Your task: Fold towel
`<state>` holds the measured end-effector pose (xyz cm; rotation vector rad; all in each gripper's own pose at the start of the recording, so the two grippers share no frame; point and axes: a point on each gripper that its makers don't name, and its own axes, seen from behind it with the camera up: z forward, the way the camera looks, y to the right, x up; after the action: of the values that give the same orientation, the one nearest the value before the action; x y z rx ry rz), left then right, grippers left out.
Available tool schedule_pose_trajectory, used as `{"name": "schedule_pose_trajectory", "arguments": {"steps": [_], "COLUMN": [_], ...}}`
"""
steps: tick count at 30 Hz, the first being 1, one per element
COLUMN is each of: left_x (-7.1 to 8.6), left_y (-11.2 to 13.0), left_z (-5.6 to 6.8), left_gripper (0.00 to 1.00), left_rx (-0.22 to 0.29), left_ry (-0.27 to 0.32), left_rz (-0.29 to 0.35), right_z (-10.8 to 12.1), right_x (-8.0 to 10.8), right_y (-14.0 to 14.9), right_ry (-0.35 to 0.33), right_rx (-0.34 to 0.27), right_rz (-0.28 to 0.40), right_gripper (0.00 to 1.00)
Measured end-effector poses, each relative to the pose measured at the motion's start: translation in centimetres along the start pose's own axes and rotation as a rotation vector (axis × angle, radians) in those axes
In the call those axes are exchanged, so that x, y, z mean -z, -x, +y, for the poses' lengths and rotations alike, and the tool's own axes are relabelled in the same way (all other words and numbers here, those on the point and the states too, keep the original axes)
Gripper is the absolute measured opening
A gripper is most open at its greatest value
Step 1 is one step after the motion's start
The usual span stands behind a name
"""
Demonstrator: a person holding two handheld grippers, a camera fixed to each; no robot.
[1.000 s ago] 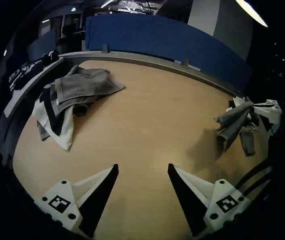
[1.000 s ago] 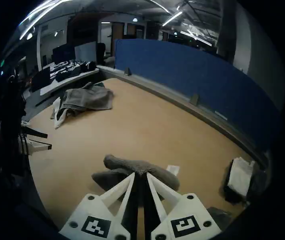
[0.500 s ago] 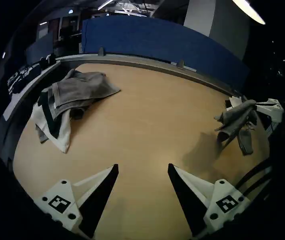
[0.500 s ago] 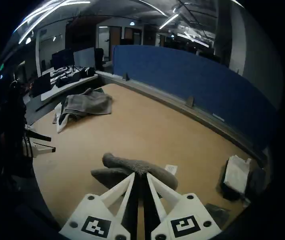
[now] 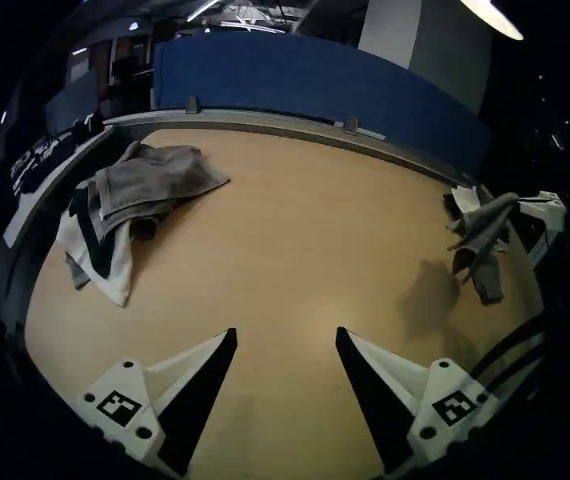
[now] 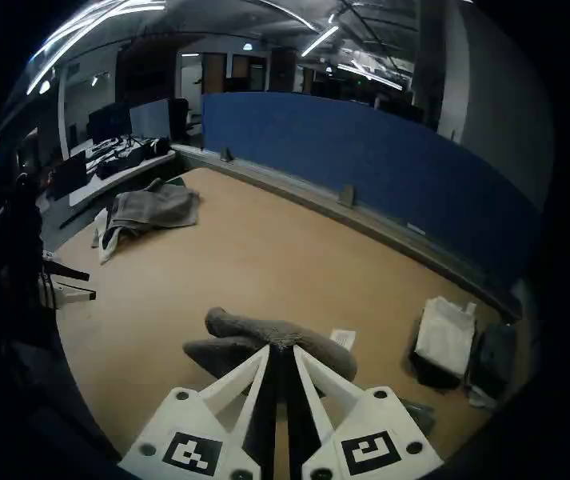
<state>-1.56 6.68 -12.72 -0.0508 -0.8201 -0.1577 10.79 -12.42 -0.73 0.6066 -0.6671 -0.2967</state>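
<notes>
1. Left gripper (image 5: 285, 332): one. Fingers spread wide, holding nothing, over the light wooden desk (image 5: 300, 224).
2. Right gripper (image 6: 282, 349): one. Fingers pinched together on one crumpled dark grey towel (image 6: 241, 324), bunched at the fingertips at the desk's near right.
3. Heap, far left of the desk: one folded light grey towel (image 5: 153, 176) lying on one white cloth with dark bands (image 5: 117, 276), well apart from both grippers.
4. Blue fabric partition (image 5: 308, 80): one, along the desk's far edge.

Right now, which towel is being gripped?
The grey towel pinched in the right gripper; the other towels lie ungripped in a heap across the table.
</notes>
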Motion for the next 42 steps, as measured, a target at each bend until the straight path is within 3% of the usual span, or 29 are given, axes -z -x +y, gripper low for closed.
{"name": "schedule_pose_trajectory", "arguments": {"steps": [23, 42], "left_x": [-0.3, -1.1], "left_y": [0.5, 0.4], "left_z": [1.2, 1.4], "left_gripper": [0.92, 0.92], "left_rx": [-0.030, -0.026], "left_ry": [-0.007, -0.024], "left_rz": [-0.014, -0.024], "right_z": [13.4, 18.7], "right_x": [1.8, -1.5], "right_y": [0.8, 0.6], "right_ry": [0.146, 0.183], "right_rx": [0.011, 0.015], "right_rz": [-0.030, -0.042], "right_gripper": [0.05, 0.05]}}
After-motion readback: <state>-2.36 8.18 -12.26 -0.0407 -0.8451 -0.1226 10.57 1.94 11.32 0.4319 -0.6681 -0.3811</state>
